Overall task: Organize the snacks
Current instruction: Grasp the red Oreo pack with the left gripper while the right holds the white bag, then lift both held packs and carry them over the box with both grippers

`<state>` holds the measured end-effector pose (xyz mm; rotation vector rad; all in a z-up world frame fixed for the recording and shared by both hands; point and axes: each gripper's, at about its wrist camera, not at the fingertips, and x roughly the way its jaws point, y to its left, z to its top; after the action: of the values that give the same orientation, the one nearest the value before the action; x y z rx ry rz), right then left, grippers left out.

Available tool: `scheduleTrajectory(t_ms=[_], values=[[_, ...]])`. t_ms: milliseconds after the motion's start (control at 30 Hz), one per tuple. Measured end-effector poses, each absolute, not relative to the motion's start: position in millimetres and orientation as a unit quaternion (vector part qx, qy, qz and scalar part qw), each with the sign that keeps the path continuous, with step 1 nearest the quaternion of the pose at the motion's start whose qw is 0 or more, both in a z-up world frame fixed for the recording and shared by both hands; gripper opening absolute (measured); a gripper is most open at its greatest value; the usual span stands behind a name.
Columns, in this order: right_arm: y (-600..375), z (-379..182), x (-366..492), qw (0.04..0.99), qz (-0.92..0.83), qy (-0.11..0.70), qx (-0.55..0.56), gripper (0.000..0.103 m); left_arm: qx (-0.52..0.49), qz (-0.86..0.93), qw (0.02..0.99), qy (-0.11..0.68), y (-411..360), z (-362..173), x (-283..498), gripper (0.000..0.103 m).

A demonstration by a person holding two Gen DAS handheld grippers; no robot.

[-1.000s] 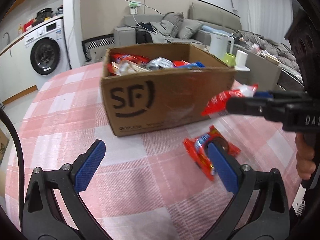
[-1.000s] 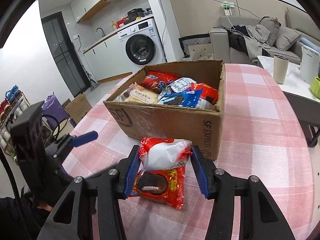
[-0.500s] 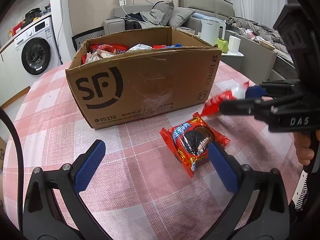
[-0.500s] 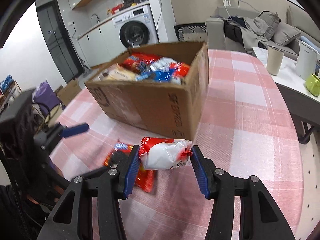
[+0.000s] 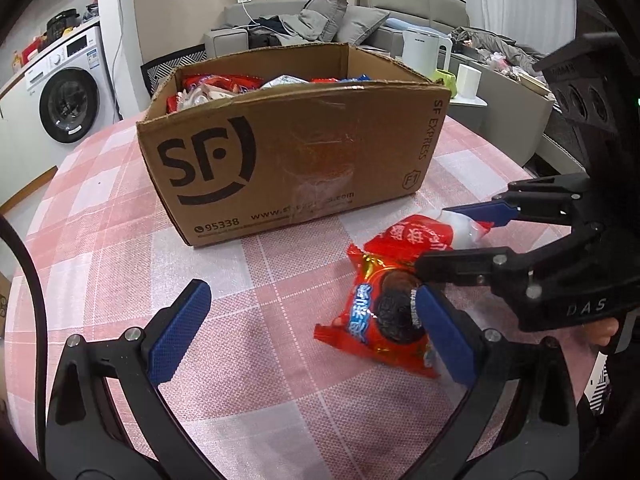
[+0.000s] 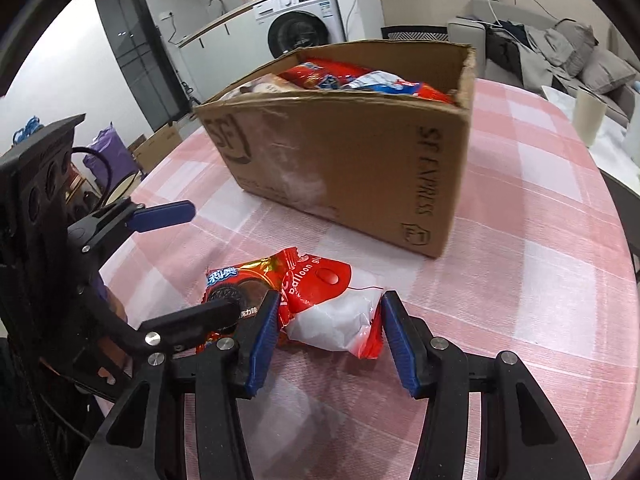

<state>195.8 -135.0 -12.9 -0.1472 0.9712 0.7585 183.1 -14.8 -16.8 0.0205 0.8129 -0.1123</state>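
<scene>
A cardboard SF box full of snack packs stands on the pink checked tablecloth; it also shows in the right wrist view. A red Oreo pack lies in front of it, also in the right wrist view. My right gripper is shut on a red and white balloon pack, resting low on the table partly over the Oreo pack. The balloon pack also shows in the left wrist view. My left gripper is open and empty, its right finger beside the Oreo pack.
The round table drops off at the right, where a side table with a cup stands. A washing machine and a sofa are beyond the table. The right gripper body crosses the left wrist view.
My right gripper has lowered the balloon pack down to the table beside the Oreo pack. My left gripper has drawn closer to the Oreo pack and stays open.
</scene>
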Motion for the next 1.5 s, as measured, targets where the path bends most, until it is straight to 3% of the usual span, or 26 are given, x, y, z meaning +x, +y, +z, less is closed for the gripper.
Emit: scheduleTrajectory(t_ms=[333,400,533,633,733,1500], values=[[-143.5,-8.1,200.3,0.82,0.344,0.453,-0.056,0.052,0.039,-0.106,0.907,0.406,-34.3,-22.6,178.3,0.101],[-144.8,-6.7,199.8,0.821,0.344,0.452,-0.054,0.052,0.045,-0.115,0.904,0.41,-38.3,-24.2,178.8,0.093],[-144.4,-6.2,200.9,0.822,0.344,0.451,-0.055,0.052,0.046,-0.128,0.891,0.434,-41.9,-31.2,182.4,0.06],[-144.3,-5.8,200.7,0.822,0.344,0.451,-0.054,0.052,0.035,-0.132,0.892,0.431,-38.8,-29.8,182.9,0.057],[-143.1,-4.1,199.8,0.822,0.346,0.45,-0.055,0.052,0.026,-0.137,0.894,0.425,-35.7,-28.6,183.1,0.043],[-149.3,22.0,190.1,0.838,0.351,0.415,-0.044,0.052,-0.011,-0.116,0.919,0.376,-5.6,-0.4,166.1,0.039]])
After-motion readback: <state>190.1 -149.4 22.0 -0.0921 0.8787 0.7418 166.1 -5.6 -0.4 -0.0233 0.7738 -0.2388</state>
